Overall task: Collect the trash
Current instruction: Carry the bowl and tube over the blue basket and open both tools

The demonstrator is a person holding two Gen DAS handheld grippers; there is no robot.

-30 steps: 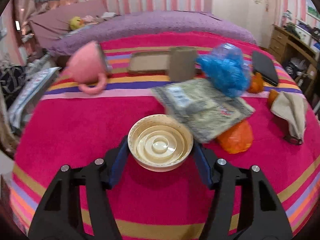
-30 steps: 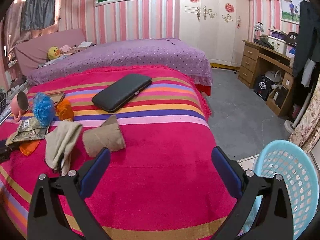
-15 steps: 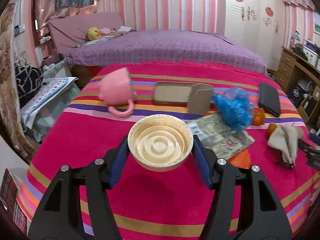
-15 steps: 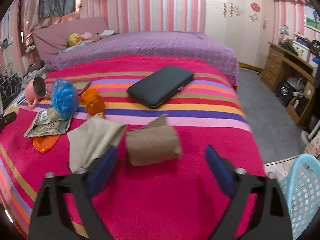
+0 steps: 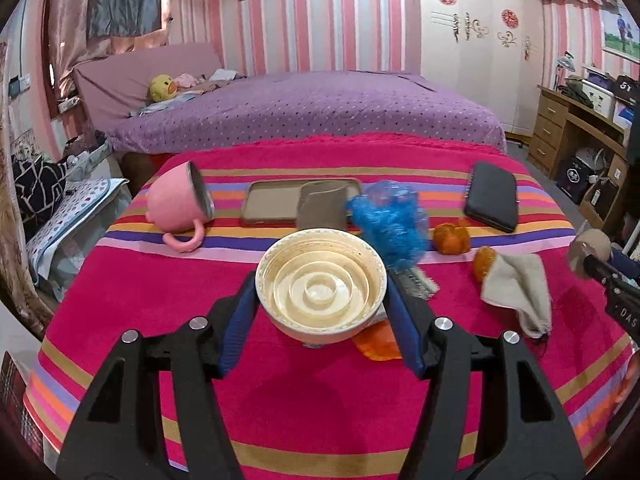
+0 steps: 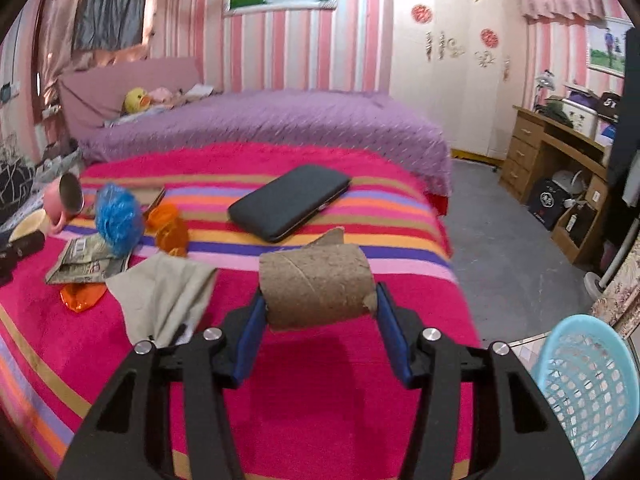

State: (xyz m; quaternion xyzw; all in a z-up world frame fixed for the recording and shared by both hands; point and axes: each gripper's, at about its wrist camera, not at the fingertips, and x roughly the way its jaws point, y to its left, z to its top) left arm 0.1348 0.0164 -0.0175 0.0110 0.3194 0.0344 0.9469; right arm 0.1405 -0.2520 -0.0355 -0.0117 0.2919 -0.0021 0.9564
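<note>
My left gripper (image 5: 321, 300) is shut on a cream plastic bowl (image 5: 320, 282), held above the striped red blanket (image 5: 160, 300). My right gripper (image 6: 318, 304) is shut on a brown cardboard roll (image 6: 316, 286), lifted off the blanket; the roll also shows at the right edge of the left wrist view (image 5: 588, 254). A light blue trash basket (image 6: 588, 392) stands on the floor at the lower right. On the blanket lie a blue plastic bag (image 5: 390, 222), orange wrappers (image 5: 452, 238), a folded paper packet (image 6: 86, 266) and a beige cloth (image 5: 518, 290).
A pink mug (image 5: 180, 204) lies on its side at the left. A brown tray (image 5: 276, 202) with another cardboard roll (image 5: 322, 208) is behind the bowl. A black case (image 5: 492, 196) lies at the right. A wooden desk (image 6: 560, 152) stands beyond the grey floor.
My right gripper moved left to the cardboard roll, closed on it and lifted it. My left gripper has risen and drawn back with the bowl.
</note>
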